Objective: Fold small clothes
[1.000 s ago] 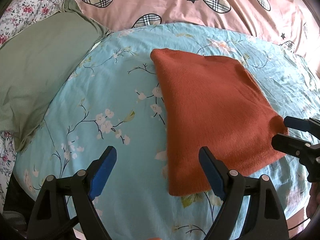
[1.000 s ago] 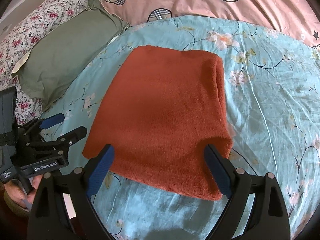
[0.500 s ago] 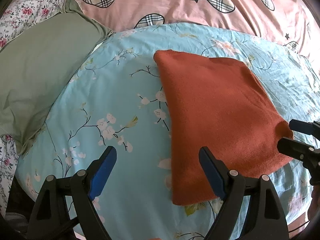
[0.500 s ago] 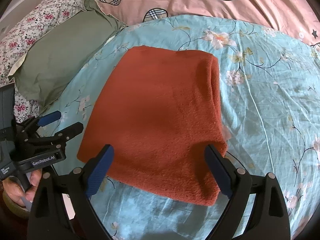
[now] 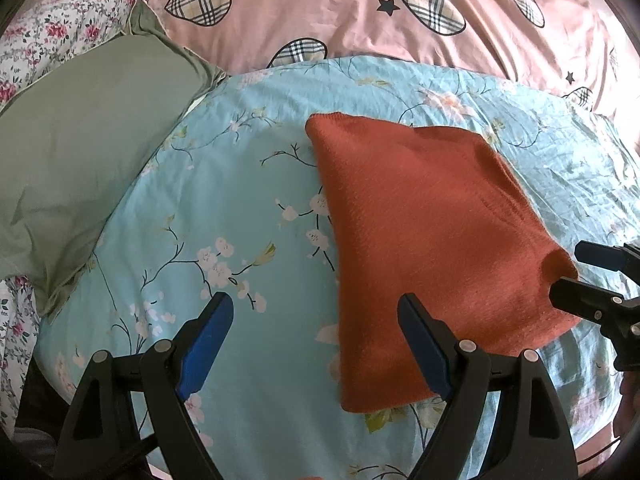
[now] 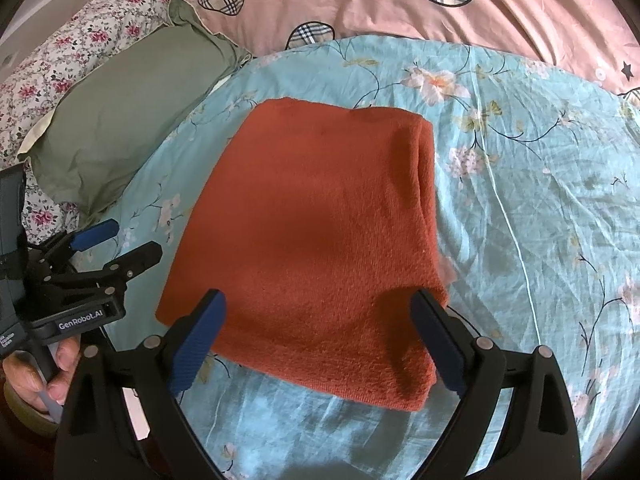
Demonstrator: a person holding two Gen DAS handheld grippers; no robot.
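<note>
Rust-orange folded knitwear (image 6: 316,240) lay flat on the blue floral bedsheet (image 6: 540,220), beside a green pillow (image 5: 80,152). Left gripper (image 5: 316,332) and right gripper (image 6: 316,332) both gaped wide at its near edge, holding nothing.

Rust-orange knit (image 6: 316,236) on my light-blue blossom-print sheet (image 6: 540,200); plain sage-green pillow (image 5: 80,152); pink duvet (image 5: 360,12) with plaid hearts, stars.

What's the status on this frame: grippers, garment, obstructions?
Left gripper open, empty. Right gripper open, empty, over the near edge of the orange garment. Garment folded, flat on blue floral sheet. Nothing in the way.
</note>
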